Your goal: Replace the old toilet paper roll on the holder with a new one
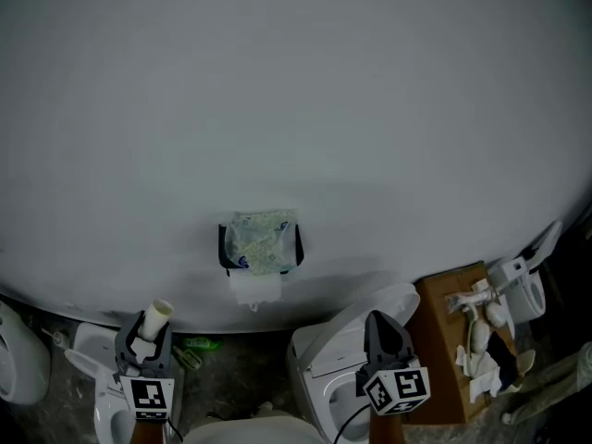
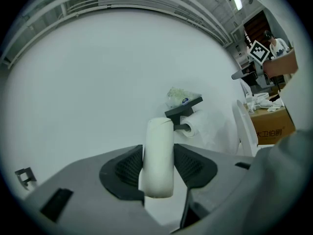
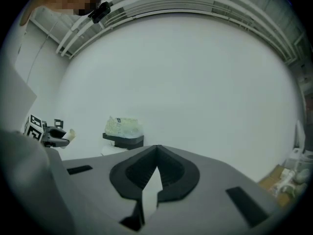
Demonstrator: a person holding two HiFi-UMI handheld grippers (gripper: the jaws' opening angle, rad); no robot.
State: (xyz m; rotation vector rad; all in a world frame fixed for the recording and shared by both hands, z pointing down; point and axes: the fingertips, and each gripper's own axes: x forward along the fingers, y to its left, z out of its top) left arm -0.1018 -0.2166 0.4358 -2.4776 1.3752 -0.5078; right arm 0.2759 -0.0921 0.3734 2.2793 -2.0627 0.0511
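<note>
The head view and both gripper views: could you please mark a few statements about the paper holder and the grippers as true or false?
1. The left gripper holds a pale tube between its jaws. True.
2. The right gripper has its jaws wide apart. False: the right gripper is shut, with nothing between its jaws.
3. A crinkled packet lies on top of the black holder. True.
4. The holder carries no paper. False: a white roll sits under its shelf.
5. The brown box stands on the left gripper's side. False: the brown box is at the head view's right, beyond the right gripper.
</note>
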